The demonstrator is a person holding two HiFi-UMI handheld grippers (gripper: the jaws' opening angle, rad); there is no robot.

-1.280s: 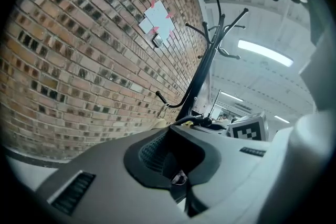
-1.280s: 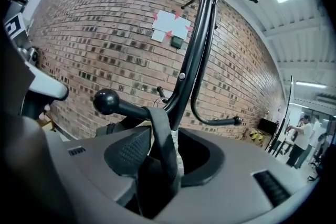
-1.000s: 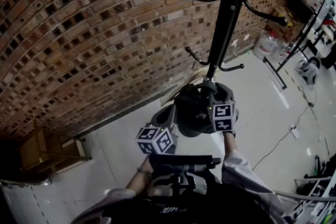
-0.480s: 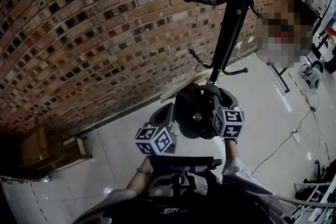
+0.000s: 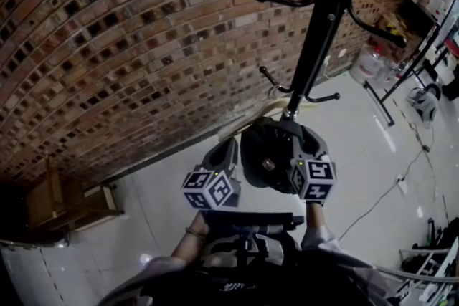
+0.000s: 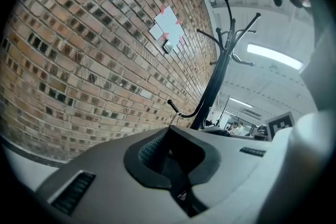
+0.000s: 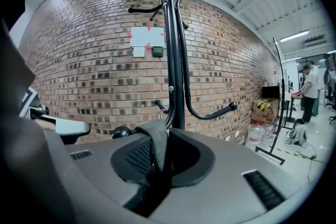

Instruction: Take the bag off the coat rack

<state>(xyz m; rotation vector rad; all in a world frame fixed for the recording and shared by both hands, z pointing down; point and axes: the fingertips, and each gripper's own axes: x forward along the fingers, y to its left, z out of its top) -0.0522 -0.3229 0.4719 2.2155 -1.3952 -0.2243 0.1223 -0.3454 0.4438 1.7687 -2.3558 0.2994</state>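
We see the bag as a dark, rounded bundle with a small round metal fitting on it, close against the coat rack and just below its lowest hooks. The bag's grey fabric strap stands upright, pinched between the jaws of the right gripper. The rack is black and upright before a brick wall, and its curved hooks end in ball tips.

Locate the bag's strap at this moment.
Right gripper view, low centre: the gray strap is pinched in the jaws of the right gripper, directly in front of the coat rack pole.
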